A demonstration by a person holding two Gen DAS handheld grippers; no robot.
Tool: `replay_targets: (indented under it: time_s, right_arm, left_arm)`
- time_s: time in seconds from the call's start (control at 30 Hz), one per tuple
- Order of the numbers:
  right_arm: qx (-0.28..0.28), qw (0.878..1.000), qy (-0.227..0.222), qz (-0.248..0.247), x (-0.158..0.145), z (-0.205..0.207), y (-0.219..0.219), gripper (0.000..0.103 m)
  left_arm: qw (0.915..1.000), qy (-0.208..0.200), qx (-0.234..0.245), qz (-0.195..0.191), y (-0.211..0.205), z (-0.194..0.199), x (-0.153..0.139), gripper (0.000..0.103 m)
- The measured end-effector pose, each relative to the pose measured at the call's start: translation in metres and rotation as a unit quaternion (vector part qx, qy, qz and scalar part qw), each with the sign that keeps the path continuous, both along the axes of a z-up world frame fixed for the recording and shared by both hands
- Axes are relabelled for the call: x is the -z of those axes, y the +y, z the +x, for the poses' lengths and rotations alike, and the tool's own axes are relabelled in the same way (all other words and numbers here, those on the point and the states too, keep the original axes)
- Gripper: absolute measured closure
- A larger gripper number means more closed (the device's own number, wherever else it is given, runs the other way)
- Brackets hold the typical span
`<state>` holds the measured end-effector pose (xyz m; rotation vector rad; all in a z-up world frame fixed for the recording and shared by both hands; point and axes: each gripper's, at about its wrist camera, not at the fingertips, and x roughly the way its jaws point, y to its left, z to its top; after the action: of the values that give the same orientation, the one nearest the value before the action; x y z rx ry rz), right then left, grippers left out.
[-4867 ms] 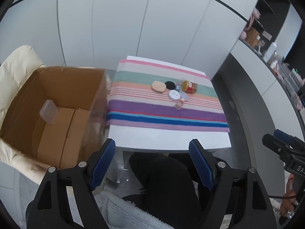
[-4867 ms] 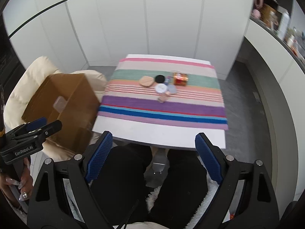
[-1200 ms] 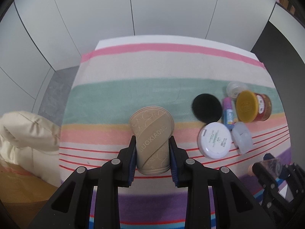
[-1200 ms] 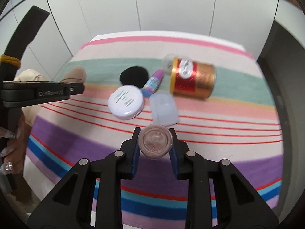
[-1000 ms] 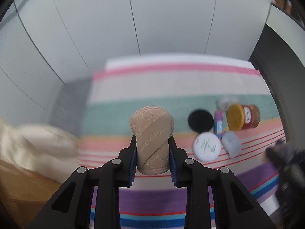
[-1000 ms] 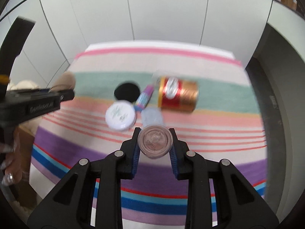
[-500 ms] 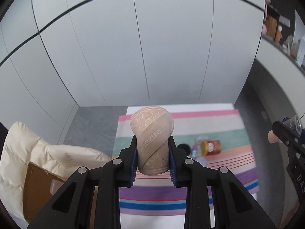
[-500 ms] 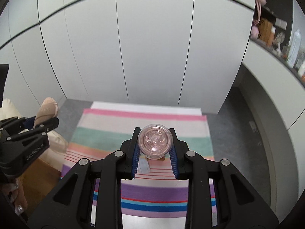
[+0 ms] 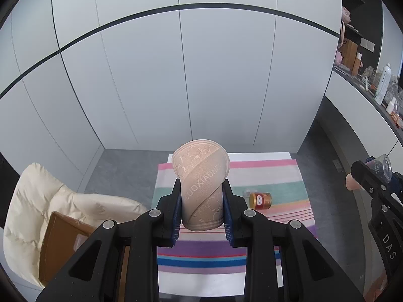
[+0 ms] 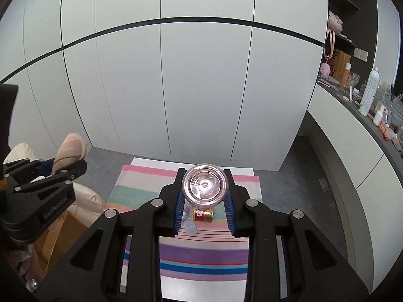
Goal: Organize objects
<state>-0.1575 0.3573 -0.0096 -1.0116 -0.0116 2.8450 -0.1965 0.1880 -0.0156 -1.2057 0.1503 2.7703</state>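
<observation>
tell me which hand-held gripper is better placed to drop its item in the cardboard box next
Left, probably. The left hand-held gripper, shut on the beige pouch, is nearer the cardboard box at lower left; the right hand-held gripper with its clear jar sits over the striped cloth.

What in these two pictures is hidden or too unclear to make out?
- Cardboard box, left wrist view: its inside is mostly hidden by the left gripper and the cream cushion.
- Small items beside the red-and-gold jar: covered by the beige embossed pouch in the left view; in the right view the clear pink-tinted bottle and right gripper cover part of them.
- Jar label: too small to read.
- Counter clutter: tiny, distorted at the edge.
</observation>
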Motion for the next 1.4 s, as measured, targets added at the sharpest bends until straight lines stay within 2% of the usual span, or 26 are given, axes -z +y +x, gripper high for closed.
replay_targets:
  time_s: [0.27, 0.4, 0.63, 0.9, 1.1, 1.27, 1.4]
  right_arm:
    - [-0.001, 1.000, 0.004, 0.007, -0.008, 0.013, -0.007, 0.075]
    - [0.002, 1.000, 0.007, 0.011, -0.011, 0.033, -0.015, 0.075]
    - [-0.017, 1.000, 0.005, 0.000, -0.005, 0.075, -0.017, 0.075]
    - [-0.034, 0.999, -0.017, -0.021, 0.019, 0.126, -0.015, 0.075]
    - [-0.032, 0.998, -0.039, -0.035, 0.040, 0.165, -0.011, 0.075]
    - [-0.021, 0.996, -0.058, -0.066, 0.056, 0.194, -0.005, 0.075]
    - [-0.015, 0.995, -0.075, -0.070, 0.066, 0.208, -0.003, 0.075]
  left_arm:
    - [1.0000, 0.000, 0.004, 0.004, -0.009, 0.027, -0.001, 0.075]
    - [0.9998, 0.017, -0.002, -0.008, -0.016, 0.050, 0.000, 0.075]
    - [0.9996, 0.020, 0.005, 0.017, -0.039, 0.101, 0.003, 0.075]
    - [0.9994, 0.023, 0.022, 0.016, -0.062, 0.166, 0.017, 0.075]
    - [0.9997, -0.004, 0.012, 0.019, -0.085, 0.201, 0.040, 0.075]
    - [0.9996, -0.012, -0.007, 0.025, -0.103, 0.224, 0.052, 0.075]
    - [0.9996, -0.007, -0.012, 0.026, -0.114, 0.243, 0.062, 0.075]
